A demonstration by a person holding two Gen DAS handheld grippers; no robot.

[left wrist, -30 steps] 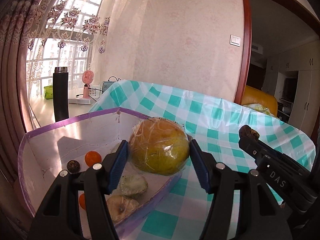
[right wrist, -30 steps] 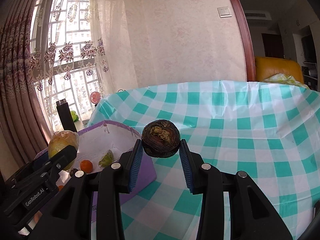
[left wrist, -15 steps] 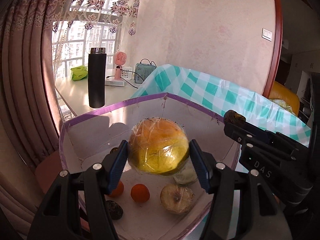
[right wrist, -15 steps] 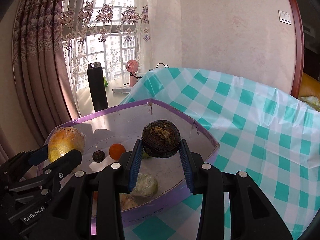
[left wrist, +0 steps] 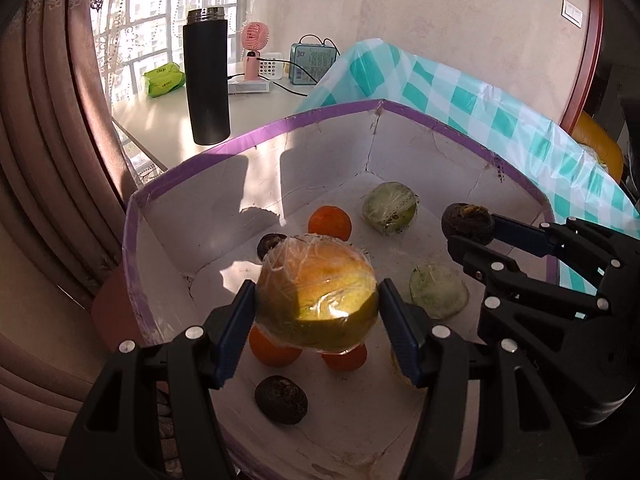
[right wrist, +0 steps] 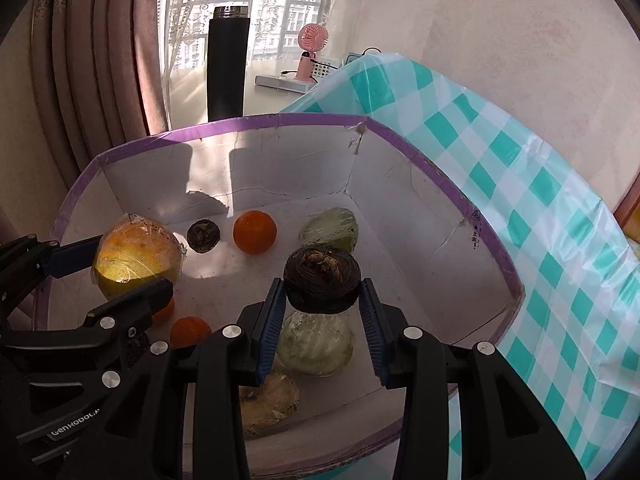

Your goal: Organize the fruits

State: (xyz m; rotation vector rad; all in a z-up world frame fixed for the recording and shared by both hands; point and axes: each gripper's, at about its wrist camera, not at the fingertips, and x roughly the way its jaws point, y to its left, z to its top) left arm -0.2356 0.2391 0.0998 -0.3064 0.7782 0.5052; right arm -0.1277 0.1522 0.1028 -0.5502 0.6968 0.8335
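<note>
My left gripper (left wrist: 316, 334) is shut on a large plastic-wrapped yellow-orange fruit (left wrist: 316, 298) and holds it above the floor of a white box with a purple rim (left wrist: 320, 114). My right gripper (right wrist: 322, 316) is shut on a dark brown wrinkled fruit (right wrist: 322, 278), also held over the box (right wrist: 280, 121). In the box lie small oranges (left wrist: 329, 222) (right wrist: 255, 232), wrapped green fruits (left wrist: 390, 207) (right wrist: 316, 344), and small dark fruits (left wrist: 281, 399) (right wrist: 203, 235). The wrapped fruit in my left gripper shows in the right wrist view (right wrist: 136, 254).
The box sits at the edge of a table with a teal checked cloth (right wrist: 540, 208). Behind it a white desk (left wrist: 168, 114) carries a tall black flask (left wrist: 206, 76), a pink fan (left wrist: 253, 52), a small radio (left wrist: 312, 62) and a green packet (left wrist: 164, 80). Curtains (left wrist: 52, 120) hang on the left.
Both grippers have moved left from over the checked cloth to over the box and tilted down into it, each still holding its fruit.
</note>
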